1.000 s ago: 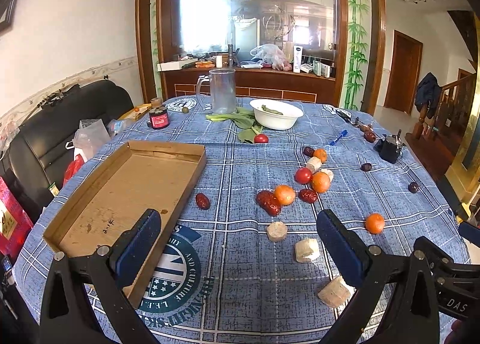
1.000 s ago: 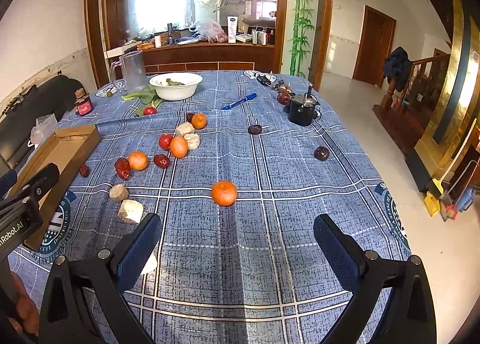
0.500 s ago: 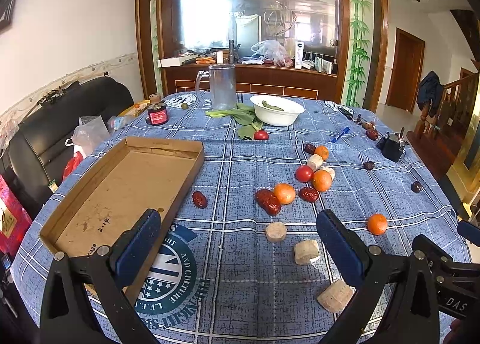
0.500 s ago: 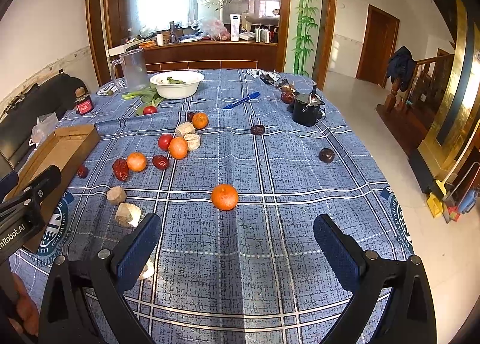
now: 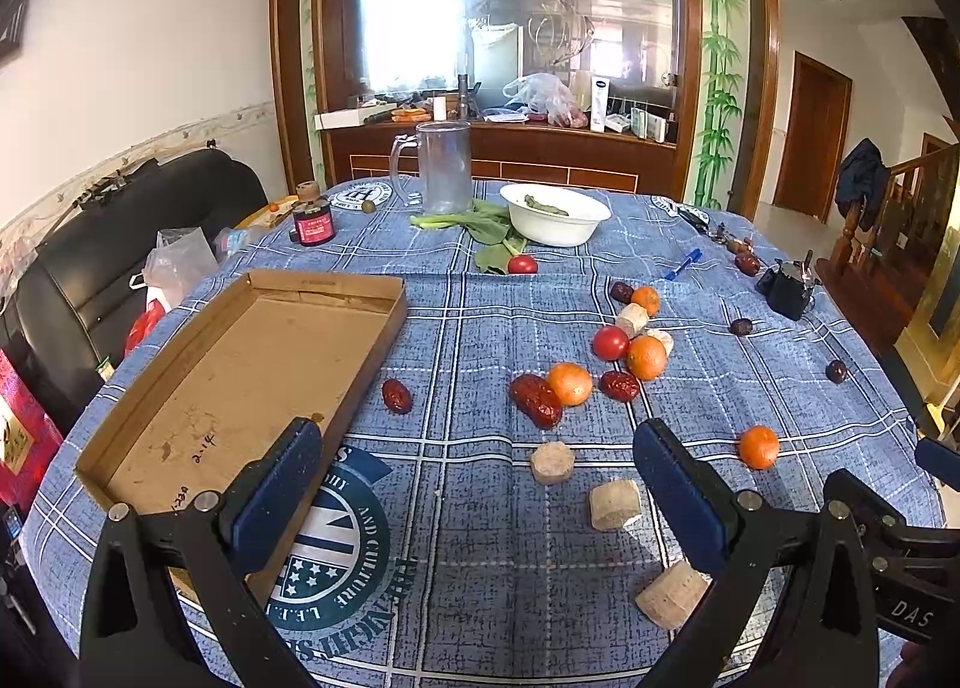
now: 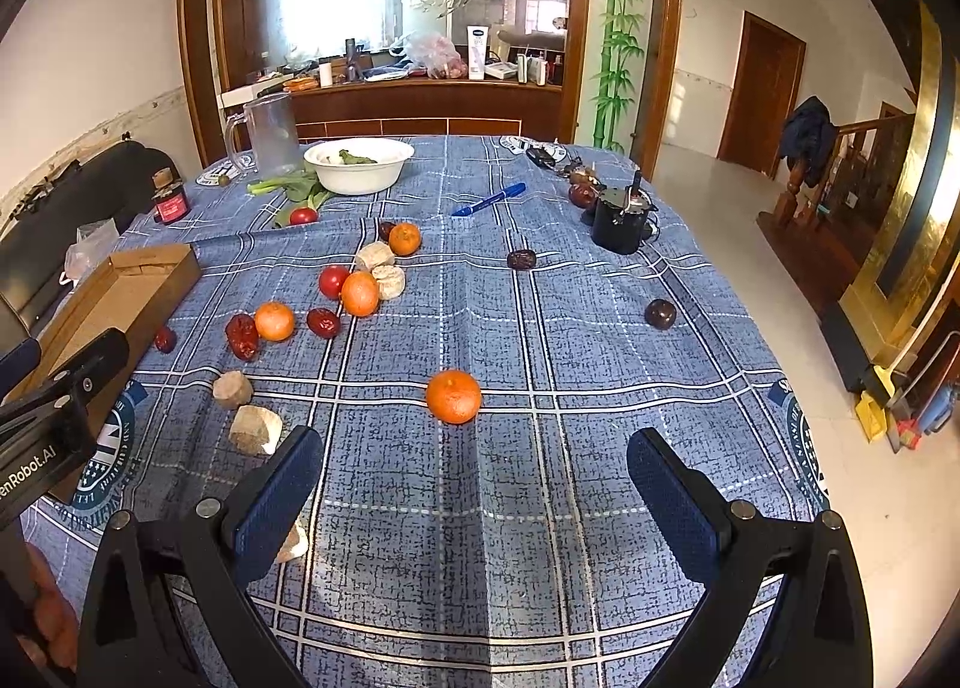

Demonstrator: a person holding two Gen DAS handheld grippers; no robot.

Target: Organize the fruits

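Hovering wide open above the tablecloth (image 6: 540,298), the right gripper (image 6: 474,484) frames a lone orange (image 6: 453,395) just ahead between its fingers, while the left gripper (image 5: 474,478), equally spread, straddles the cardboard tray's (image 5: 150,376) near corner and scattered fruit.

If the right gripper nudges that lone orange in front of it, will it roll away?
Probably. The lone orange looks round and sits free on the flat tablecloth, nothing beside it. Its skin looks firm, so the open right gripper could likely pinch it safely.
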